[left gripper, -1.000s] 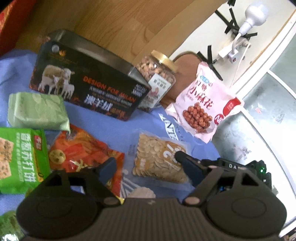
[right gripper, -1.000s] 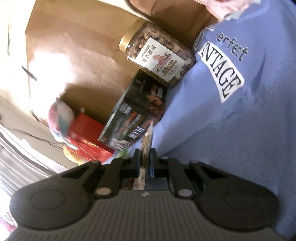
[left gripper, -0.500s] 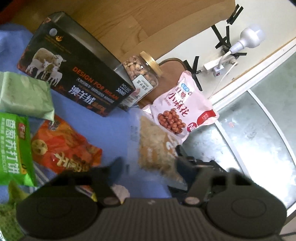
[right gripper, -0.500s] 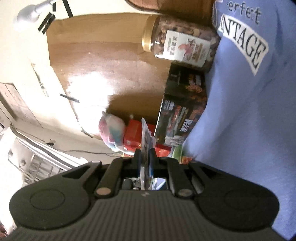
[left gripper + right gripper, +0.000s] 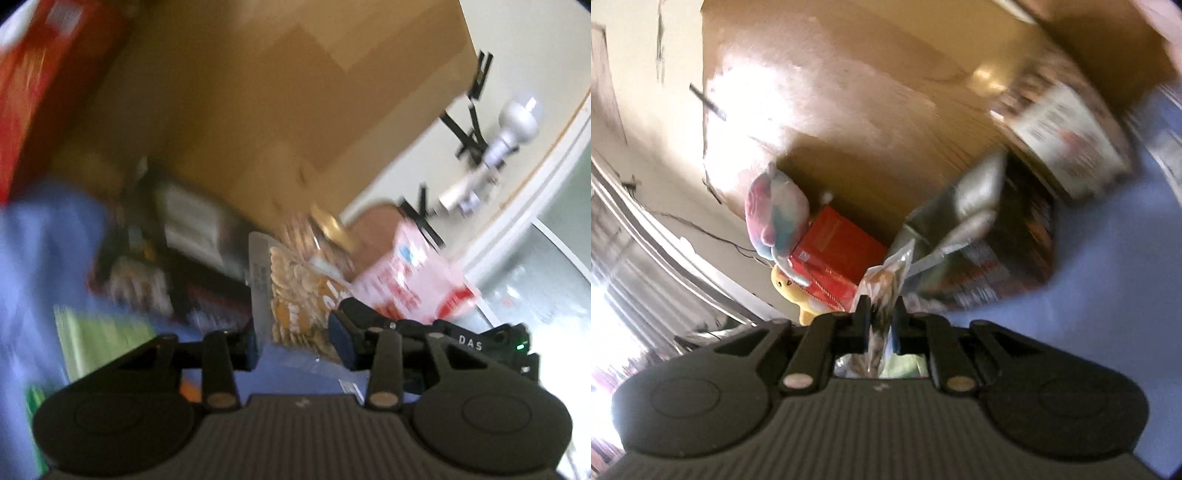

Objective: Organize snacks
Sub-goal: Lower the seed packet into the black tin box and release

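Observation:
A clear bag of pale seeds stands on edge between the fingers of my left gripper; the jaws are apart around it, and contact is unclear in the blur. My right gripper is shut on the edge of that thin clear snack bag, seen edge-on. A pink peanut bag, a nut jar and a dark box sit behind on the blue cloth. The jar and dark box also show in the right wrist view.
A green cracker pack lies at the left on the cloth. A red box and plush toys stand against the wooden board. A lamp hangs on the wall by the window at the right.
The seed bag has been lifted off the cloth by my right gripper and now stands upright between my left gripper's fingers. Both cameras swung upward and the views are blurred.

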`<action>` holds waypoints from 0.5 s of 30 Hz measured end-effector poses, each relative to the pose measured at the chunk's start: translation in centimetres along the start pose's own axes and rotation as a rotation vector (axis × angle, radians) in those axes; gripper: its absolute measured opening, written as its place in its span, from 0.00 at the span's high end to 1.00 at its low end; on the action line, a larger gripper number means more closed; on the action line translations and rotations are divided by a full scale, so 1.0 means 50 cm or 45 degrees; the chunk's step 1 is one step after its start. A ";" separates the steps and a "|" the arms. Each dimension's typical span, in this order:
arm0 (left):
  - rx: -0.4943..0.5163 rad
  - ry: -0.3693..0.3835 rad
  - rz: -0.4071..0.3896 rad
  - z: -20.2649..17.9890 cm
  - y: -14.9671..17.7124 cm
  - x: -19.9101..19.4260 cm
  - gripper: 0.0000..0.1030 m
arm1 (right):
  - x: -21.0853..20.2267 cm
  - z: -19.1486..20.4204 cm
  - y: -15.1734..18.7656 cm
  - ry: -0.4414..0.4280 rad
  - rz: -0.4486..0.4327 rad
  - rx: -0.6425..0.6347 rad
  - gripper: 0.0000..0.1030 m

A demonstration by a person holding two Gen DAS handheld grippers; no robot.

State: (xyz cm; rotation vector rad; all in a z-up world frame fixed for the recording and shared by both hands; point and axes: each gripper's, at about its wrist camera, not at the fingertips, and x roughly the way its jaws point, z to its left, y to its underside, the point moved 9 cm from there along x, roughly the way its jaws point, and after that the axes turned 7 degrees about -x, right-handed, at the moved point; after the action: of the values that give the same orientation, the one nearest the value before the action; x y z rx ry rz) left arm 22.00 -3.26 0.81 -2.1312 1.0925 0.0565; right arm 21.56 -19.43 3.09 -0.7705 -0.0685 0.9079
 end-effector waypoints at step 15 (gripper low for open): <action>0.170 -0.405 -0.108 0.100 -0.121 0.104 0.32 | 0.258 -0.085 -0.063 0.445 0.131 -0.416 0.55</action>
State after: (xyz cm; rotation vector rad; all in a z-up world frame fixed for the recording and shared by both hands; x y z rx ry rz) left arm 31.05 -1.47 -1.13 -1.9640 0.7967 0.2654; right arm 33.42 -13.63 -1.36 -1.2372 0.1351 0.8568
